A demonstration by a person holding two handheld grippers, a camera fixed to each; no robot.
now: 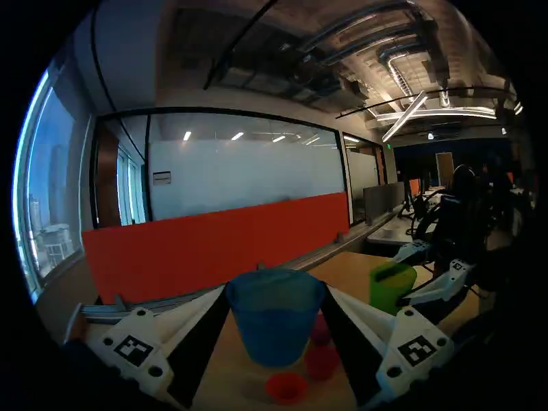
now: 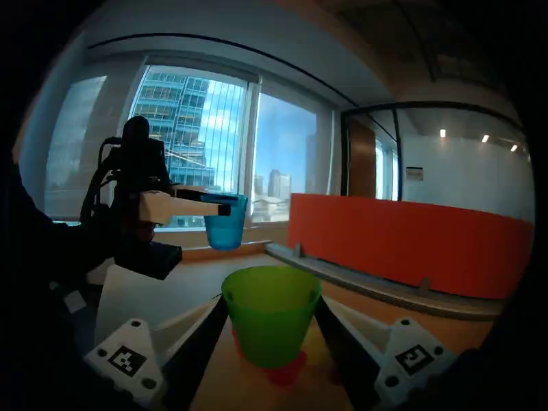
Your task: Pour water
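- You work over a light wooden table (image 1: 346,267); a low orange partition (image 1: 219,240) runs along its far edge.
- Above the partition stands a frosted glass wall (image 1: 246,171) in a dark frame. Bare pipes (image 1: 383,41) and bright light strips (image 1: 411,113) cross the ceiling.
- In the right gripper view, tall windows (image 2: 198,137) look out on towers and blue sky.
- Several small red cups (image 1: 286,387) sit on the table just below your left gripper (image 1: 275,296).
- Your left gripper's fingers are clamped on a blue cup (image 1: 275,325), one finger against each side.
- The blue cup is translucent, tapered and upright, its rim level. Its lower part looks a deeper blue; you cannot tell whether that is water.
- In the right gripper view that cup hangs well above the table, in front of the windows.
- Your right gripper (image 2: 270,309) grips a green cup (image 2: 272,322), with both fingers pressed to its sides.
- The green cup is translucent, tapered and upright, with its open mouth up. You cannot tell what is inside.
- It is held over the table, with a red cup showing beneath its base.
- The two held cups are well apart.
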